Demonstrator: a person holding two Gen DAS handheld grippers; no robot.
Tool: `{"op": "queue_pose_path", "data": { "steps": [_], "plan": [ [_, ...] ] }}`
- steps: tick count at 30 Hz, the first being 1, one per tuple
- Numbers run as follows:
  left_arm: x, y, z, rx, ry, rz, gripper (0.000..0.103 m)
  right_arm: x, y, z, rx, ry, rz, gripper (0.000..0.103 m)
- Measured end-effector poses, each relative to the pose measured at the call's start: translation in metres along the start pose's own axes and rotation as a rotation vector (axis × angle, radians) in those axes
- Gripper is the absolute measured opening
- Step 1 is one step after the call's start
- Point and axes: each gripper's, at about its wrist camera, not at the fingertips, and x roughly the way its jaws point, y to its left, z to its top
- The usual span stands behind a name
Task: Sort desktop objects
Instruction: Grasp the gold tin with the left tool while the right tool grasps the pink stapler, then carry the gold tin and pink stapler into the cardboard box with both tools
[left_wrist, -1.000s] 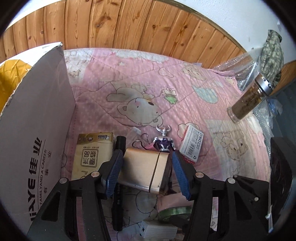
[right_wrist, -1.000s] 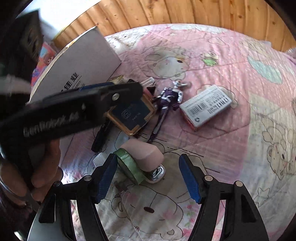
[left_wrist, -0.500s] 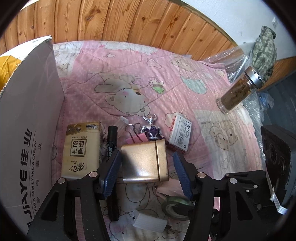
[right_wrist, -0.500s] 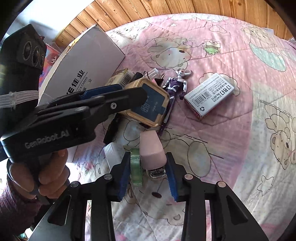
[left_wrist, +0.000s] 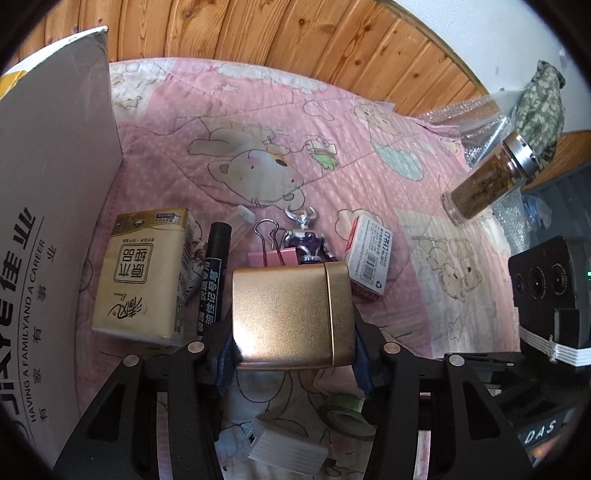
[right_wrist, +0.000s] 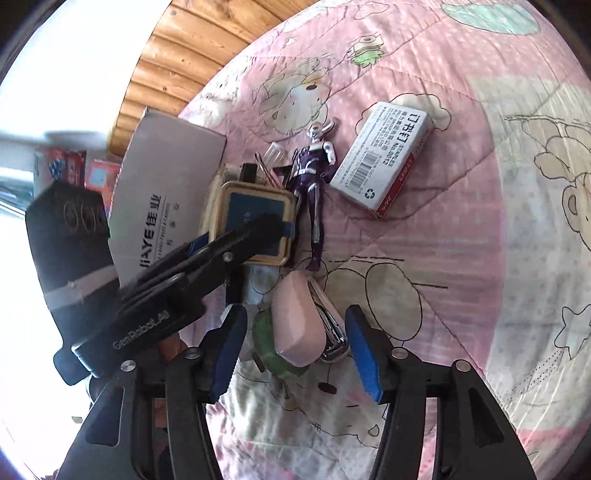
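A gold tin (left_wrist: 284, 314) with a blue lid (right_wrist: 255, 210) sits between the jaws of my left gripper (left_wrist: 290, 332). The jaws are closing and both pads lie against its sides. My right gripper (right_wrist: 295, 314) hovers low over a pink stapler (right_wrist: 295, 321) and a green tape roll (right_wrist: 267, 339). Its jaws are opening, and both things lie between the pads without touching them. A purple toy figure (right_wrist: 312, 184) and a white staples box (right_wrist: 384, 162) lie just beyond on the pink quilt (right_wrist: 480, 258).
A tall cardboard box (left_wrist: 48, 184) stands at the left. Beside the tin lie a tissue pack (left_wrist: 144, 273), a black marker (left_wrist: 214, 273), a pink binder clip (left_wrist: 269, 254) and a white adapter (left_wrist: 280, 443). A glass jar (left_wrist: 487, 181) stands at the far right.
The left pads have come in against the gold tin, which now sits deeper in the jaws. The right jaws narrowed around the stapler and tape, then spread again, and that gripper rolled and dropped closer.
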Motion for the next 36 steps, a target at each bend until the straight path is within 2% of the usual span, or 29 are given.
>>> {"op": "queue_pose_path", "data": {
  "steps": [5, 9, 11, 15, 18, 20, 21, 22, 24, 29, 36],
  "plan": [
    [-0.024, 0.006, 0.000, -0.047, -0.017, -0.067, 0.053, 0.014, 0.006, 0.009, 0.043, -0.015, 0.024, 0.058],
    [-0.045, 0.018, -0.003, -0.100, -0.017, -0.127, 0.053, 0.022, 0.010, 0.010, 0.030, -0.016, 0.000, 0.038],
    [-0.057, 0.018, -0.005, -0.099, -0.024, -0.127, 0.053, -0.006, 0.000, -0.002, -0.011, -0.010, -0.032, 0.038],
    [-0.078, 0.017, -0.009, -0.083, -0.040, -0.123, 0.053, 0.000, 0.012, -0.011, -0.128, 0.007, -0.141, 0.048],
    [-0.094, 0.017, -0.013, -0.070, -0.053, -0.119, 0.053, 0.015, 0.037, -0.014, -0.276, 0.003, -0.270, 0.049],
    [-0.104, 0.018, -0.015, -0.062, -0.064, -0.108, 0.053, 0.020, 0.046, -0.017, -0.355, -0.012, -0.365, 0.046],
    [-0.110, 0.020, -0.017, -0.062, -0.070, -0.105, 0.053, 0.023, 0.049, -0.017, -0.367, -0.004, -0.380, 0.035],
    [-0.115, 0.021, -0.017, -0.063, -0.074, -0.104, 0.053, 0.023, 0.049, -0.015, -0.361, -0.001, -0.378, 0.029],
    [-0.125, 0.026, -0.019, -0.066, -0.078, -0.097, 0.053, 0.021, 0.050, -0.012, -0.340, -0.003, -0.371, 0.028],
    [-0.154, 0.036, -0.023, -0.062, -0.097, -0.091, 0.053, 0.007, 0.060, -0.007, -0.315, -0.044, -0.369, 0.027],
    [-0.186, 0.038, -0.030, -0.032, -0.140, -0.051, 0.053, -0.025, 0.088, -0.016, -0.304, -0.103, -0.298, 0.027]
  ]
}}
